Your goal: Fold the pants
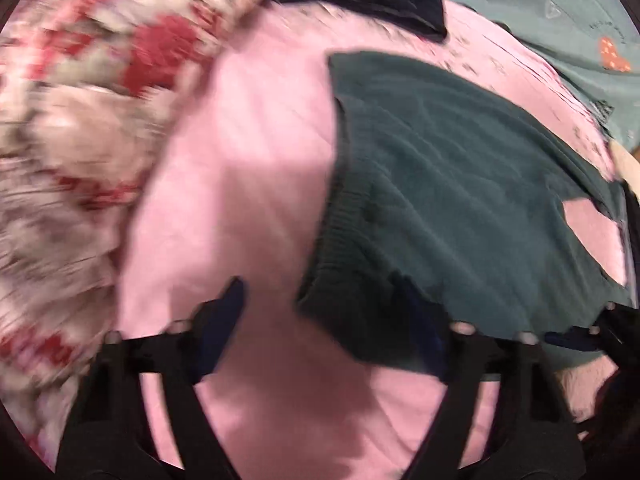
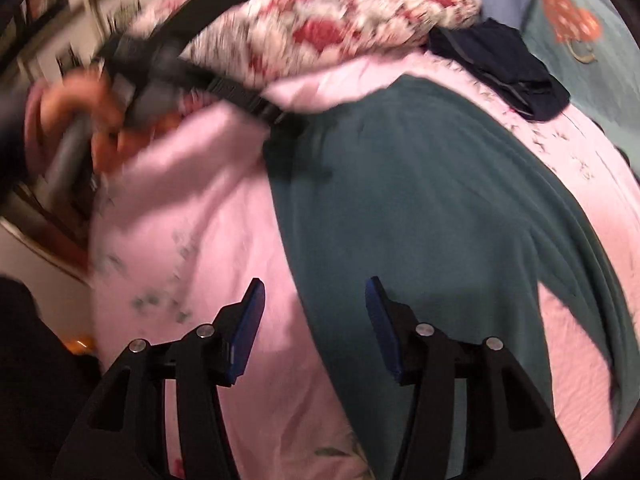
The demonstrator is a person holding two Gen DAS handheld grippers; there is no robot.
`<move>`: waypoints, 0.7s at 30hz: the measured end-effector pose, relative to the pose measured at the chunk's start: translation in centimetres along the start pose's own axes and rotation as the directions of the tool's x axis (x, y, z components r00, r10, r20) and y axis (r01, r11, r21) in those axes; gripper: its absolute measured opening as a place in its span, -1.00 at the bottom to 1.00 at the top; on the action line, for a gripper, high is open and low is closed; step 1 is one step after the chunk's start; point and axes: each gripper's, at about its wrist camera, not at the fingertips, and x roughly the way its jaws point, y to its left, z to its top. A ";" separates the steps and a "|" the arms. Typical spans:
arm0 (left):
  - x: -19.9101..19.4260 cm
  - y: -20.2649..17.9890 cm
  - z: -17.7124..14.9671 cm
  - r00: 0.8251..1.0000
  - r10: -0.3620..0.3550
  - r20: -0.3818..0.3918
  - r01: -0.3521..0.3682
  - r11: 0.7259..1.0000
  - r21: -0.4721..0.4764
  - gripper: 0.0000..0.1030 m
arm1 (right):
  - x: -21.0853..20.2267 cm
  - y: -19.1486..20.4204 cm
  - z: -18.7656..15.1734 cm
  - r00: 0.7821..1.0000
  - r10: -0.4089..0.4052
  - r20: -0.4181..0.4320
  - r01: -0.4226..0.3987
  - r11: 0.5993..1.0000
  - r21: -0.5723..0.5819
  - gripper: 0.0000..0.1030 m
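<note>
We're over the bed, and the green pants [image 1: 460,184] lie spread on the pink sheet [image 1: 248,168], waistband nearest our left gripper [image 1: 324,312]. Our left jaws stand apart; the right finger [image 1: 420,320] sits at the waistband corner, cloth lapping over it, the left finger over bare sheet, so nothing is pinched. From the right wrist, our right gripper [image 2: 316,328] hovers with jaws apart too, blue pads [image 2: 248,332] clear of the cloth, one over the sheet and one over the pants' edge [image 2: 420,208]. Up left in that view, a hand [image 2: 76,120] grips the other tool's handle, all blurred. A floral quilt [image 1: 80,100] is bunched to the left of the pants, a dark garment [image 2: 496,68] lies beyond the pants, and a teal cover [image 2: 584,40] with an orange motif sits at far right.
</note>
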 end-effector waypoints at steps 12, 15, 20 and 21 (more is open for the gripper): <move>-5.8 1.5 -2.5 0.989 -0.021 0.149 0.013 0.999 0.052 -0.63 | -2.4 2.6 2.2 0.998 -0.059 0.003 0.059 0.995 0.086 -0.95; -6.4 2.9 -4.0 0.986 0.015 0.168 -0.022 0.999 0.040 -0.62 | -2.5 4.6 2.5 1.000 0.000 0.002 0.000 0.997 0.078 -0.95; -4.6 3.5 -6.8 0.988 0.124 0.090 -0.127 0.991 0.034 0.18 | 0.2 4.6 1.5 0.993 0.084 -0.082 -0.070 0.984 0.166 -0.78; -5.1 3.6 -7.1 0.979 0.171 0.107 -0.174 0.985 0.017 0.37 | -0.5 3.7 1.1 0.994 0.086 -0.071 -0.071 0.979 0.193 -0.65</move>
